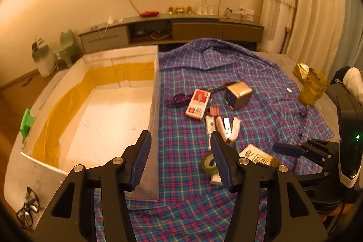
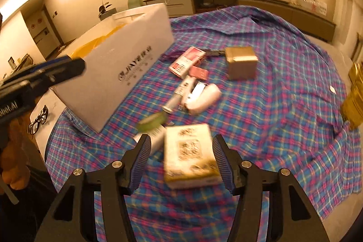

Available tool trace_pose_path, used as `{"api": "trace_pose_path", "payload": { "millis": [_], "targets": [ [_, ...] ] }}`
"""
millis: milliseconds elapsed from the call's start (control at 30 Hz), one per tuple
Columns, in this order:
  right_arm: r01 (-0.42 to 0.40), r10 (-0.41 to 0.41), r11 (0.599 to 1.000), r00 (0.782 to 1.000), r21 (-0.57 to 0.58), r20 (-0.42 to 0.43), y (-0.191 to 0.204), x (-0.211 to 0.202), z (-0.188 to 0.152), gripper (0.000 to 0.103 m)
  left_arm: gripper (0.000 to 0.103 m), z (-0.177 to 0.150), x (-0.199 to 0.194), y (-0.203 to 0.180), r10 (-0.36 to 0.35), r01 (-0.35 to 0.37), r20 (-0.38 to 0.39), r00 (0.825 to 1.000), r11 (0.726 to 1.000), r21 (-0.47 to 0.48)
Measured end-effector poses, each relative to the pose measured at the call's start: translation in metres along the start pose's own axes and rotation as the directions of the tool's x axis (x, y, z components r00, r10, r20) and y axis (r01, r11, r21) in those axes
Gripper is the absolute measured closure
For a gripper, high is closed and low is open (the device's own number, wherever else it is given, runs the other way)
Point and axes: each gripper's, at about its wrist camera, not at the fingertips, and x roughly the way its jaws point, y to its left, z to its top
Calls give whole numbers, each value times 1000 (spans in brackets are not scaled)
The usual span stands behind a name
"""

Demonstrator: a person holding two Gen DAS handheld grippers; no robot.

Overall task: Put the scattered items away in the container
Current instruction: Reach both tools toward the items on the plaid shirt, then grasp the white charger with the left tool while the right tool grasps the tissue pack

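A white foam box [image 1: 109, 115], lined with yellow tape, sits left on the plaid cloth; it also shows in the right wrist view [image 2: 127, 60]. My left gripper [image 1: 180, 155] is open and empty over the box's right wall. Scattered items lie to its right: a red and white box [image 1: 197, 103], a gold tin [image 1: 238, 94], a white stapler [image 1: 229, 129], a green tape roll [image 1: 209, 163]. My right gripper [image 2: 180, 158] is open around a white and gold card pack [image 2: 189, 158], its right pad near the pack's edge. The right gripper also shows in the left wrist view [image 1: 287, 150].
A gold foil bag [image 1: 312, 85] stands at the cloth's right edge. Spectacles [image 1: 28, 208] lie on the table left of the box. A purple item [image 1: 179, 99], pink clips [image 1: 213, 111] and a white tube [image 1: 209, 125] lie among the items. A TV cabinet [image 1: 172, 28] stands behind.
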Motion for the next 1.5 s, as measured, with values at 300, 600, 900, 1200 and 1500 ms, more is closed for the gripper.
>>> {"api": "trace_pose_path", "payload": {
  "millis": [300, 600, 900, 1200, 1500],
  "targets": [
    [-40, 40, 999, 999, 13, -20, -16, -2, -9, 39, 46, -16, 43, -42, -162, 170, -145, 976, 984, 50],
    [2, -6, 992, 999, -125, -34, 8, 16, -11, 32, 46, -35, 92, -40, -176, 180, -267, 948, 984, -11],
    [7, -11, 999, 997, -42, -79, -13, 41, -4, 49, 50, -48, 124, -29, -218, 202, -311, 925, 976, -82],
    [-5, 3, 999, 998, -32, -62, -11, 39, -4, 49, 60, -43, 126, -24, -225, 204, -293, 929, 974, -100],
    [2, -1, 1000, 997, 14, -71, -18, 42, -4, 49, 57, -35, 128, -15, -225, 185, -273, 936, 969, -164]
  ]
}}
